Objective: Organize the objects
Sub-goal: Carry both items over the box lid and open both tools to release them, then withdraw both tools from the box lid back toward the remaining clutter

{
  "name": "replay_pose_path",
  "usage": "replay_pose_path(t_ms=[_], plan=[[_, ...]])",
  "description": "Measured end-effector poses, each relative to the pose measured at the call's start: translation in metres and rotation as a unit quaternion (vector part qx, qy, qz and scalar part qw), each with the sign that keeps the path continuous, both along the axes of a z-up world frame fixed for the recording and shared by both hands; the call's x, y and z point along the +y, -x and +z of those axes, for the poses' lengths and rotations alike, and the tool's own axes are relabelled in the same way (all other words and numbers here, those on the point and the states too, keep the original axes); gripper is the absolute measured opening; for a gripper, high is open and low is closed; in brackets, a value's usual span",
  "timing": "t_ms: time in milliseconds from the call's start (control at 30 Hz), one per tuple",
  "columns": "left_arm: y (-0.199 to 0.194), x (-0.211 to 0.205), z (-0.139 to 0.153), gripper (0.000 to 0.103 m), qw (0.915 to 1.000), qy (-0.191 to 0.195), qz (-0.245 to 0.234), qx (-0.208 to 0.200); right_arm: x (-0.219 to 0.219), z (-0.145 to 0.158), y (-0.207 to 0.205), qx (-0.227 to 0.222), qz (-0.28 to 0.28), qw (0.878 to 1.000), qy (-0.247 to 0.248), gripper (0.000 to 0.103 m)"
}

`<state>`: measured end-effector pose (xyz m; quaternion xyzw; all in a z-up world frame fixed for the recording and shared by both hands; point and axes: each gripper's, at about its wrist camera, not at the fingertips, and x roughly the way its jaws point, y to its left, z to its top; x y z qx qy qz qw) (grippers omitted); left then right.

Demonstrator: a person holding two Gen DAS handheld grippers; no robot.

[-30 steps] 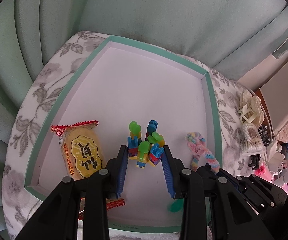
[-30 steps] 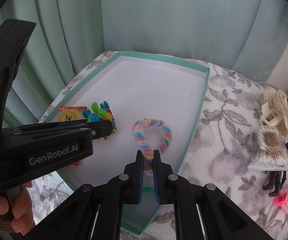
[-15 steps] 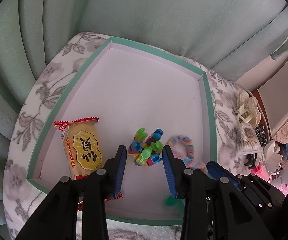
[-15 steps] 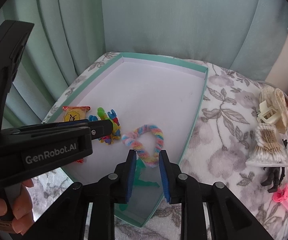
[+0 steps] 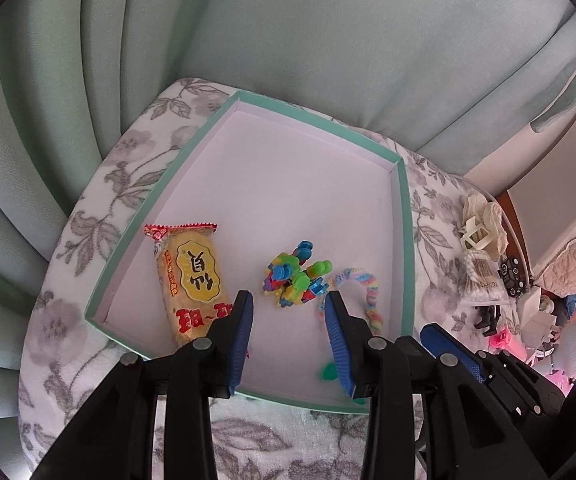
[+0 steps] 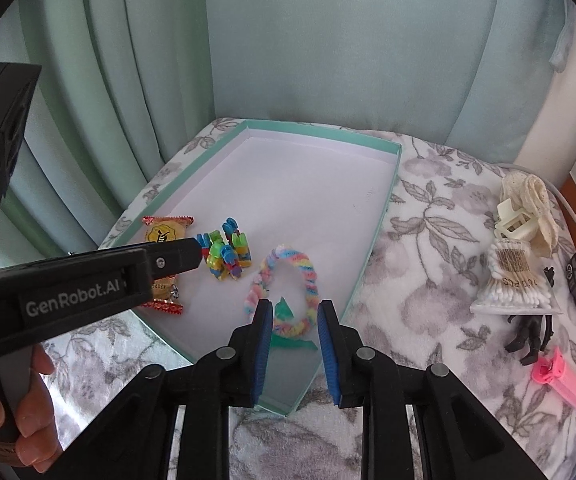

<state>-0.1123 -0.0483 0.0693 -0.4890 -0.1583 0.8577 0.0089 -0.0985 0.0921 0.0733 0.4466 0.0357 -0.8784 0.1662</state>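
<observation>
Both grippers hover low over the near edge of the teal-rimmed tray (image 6: pixel 372 236), empty. Left gripper (image 5: pixel 288 312) jaws spread wide; snack packet (image 5: pixel 192 276) just left of its left finger, block toy cluster (image 5: pixel 294 274) just ahead. Right gripper (image 6: pixel 292 318) jaws parted, pastel rope ring (image 6: pixel 288 292) right at the tips, not pinched. Small green piece (image 6: pixel 286 314) between its fingers is partly hidden, shape unclear. A hand (image 6: pixel 12 420) grips the left handle, cut off by the frame edge.
</observation>
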Motion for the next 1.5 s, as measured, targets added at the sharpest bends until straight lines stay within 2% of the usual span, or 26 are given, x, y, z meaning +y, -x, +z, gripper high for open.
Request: replay_pose_path(t_ms=[100,167,300,333,367,500,633,700,767,867,933,967,1033,1233,1500], plan=[[-0.006,-0.002,-0.002,0.043,0.9999,0.007,0.006,-0.006,0.004,0.000,-0.004,-0.002,-0.008,1.000,0.003,0.027],[-0.011,-0.003,-0.003,0.046,0.9998,0.011,0.011,-0.009,0.007,-0.001,-0.006,-0.004,-0.013,1.000,0.005,0.043],[-0.017,-0.007,-0.004,0.047,0.9993,0.025,0.023,-0.013,0.010,0.000,-0.010,-0.003,-0.018,1.000,0.008,0.057],[-0.018,-0.009,-0.003,0.047,0.9992,0.028,0.026,-0.014,0.010,0.001,-0.011,-0.002,-0.021,1.000,0.007,0.065],[-0.019,-0.010,-0.003,0.047,0.9991,0.029,0.028,-0.013,0.011,0.001,-0.011,-0.002,-0.022,1.000,0.008,0.069],[-0.021,-0.013,-0.001,0.047,0.9985,0.038,0.036,-0.013,0.013,0.003,-0.013,-0.003,-0.026,1.000,0.010,0.074],[-0.024,-0.015,-0.001,0.048,0.9980,0.044,0.043,-0.018,0.016,0.004,-0.014,-0.002,-0.031,0.999,0.012,0.085],[-0.025,-0.016,-0.002,0.051,0.9977,0.046,0.046,-0.020,0.017,0.004,-0.014,-0.002,-0.032,0.999,0.012,0.088],[-0.026,-0.018,-0.002,0.060,0.9975,0.046,0.049,-0.020,0.017,0.004,-0.015,-0.004,-0.033,0.999,0.012,0.092],[-0.026,-0.020,-0.002,0.064,0.9974,0.045,0.054,-0.020,0.017,0.004,-0.015,-0.005,-0.033,0.999,0.010,0.099],[-0.026,-0.021,-0.003,0.069,0.9971,0.047,0.056,-0.022,0.017,0.003,-0.016,-0.006,-0.032,0.999,0.010,0.101],[-0.026,-0.021,-0.004,0.079,0.9970,0.047,0.058,-0.022,0.017,0.003,-0.016,-0.006,-0.032,0.999,0.009,0.103],[-0.027,-0.023,-0.004,0.086,0.9969,0.046,0.062,-0.016,0.016,0.002,-0.016,-0.006,-0.030,0.999,0.008,0.103],[-0.028,-0.027,-0.006,0.093,0.9963,0.047,0.071,-0.013,0.014,-0.001,-0.016,-0.010,-0.028,1.000,0.006,0.103],[-0.028,-0.029,-0.006,0.093,0.9958,0.050,0.076,-0.012,0.014,-0.002,-0.015,-0.012,-0.027,1.000,0.004,0.103]])
